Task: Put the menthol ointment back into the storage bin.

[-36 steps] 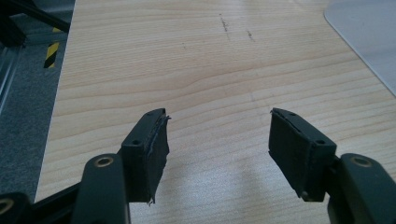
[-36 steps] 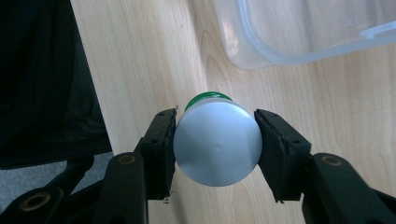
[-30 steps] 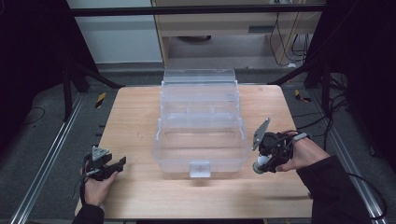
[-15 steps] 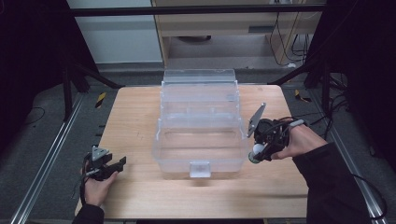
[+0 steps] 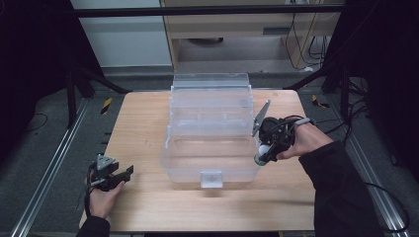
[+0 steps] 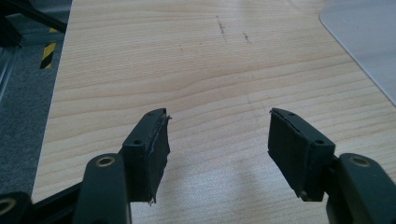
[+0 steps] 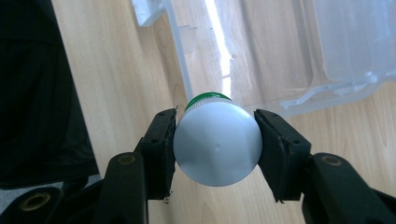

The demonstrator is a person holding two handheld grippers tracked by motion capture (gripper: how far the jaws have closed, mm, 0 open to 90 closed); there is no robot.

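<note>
A small white bottle with a green band (image 7: pixel 217 140) is clamped between the right gripper's (image 5: pixel 269 143) jaws, held at the right front corner of the clear plastic storage box (image 5: pixel 210 129); no writing can be read on it. The box stands open at the middle of the wooden table (image 5: pixel 148 123), its lid tipped back on the far side and a latch at its front. Well to the box's left, near the table's front edge, the left gripper (image 6: pixel 217 140) rests with jaws spread wide, holding nothing.
</note>
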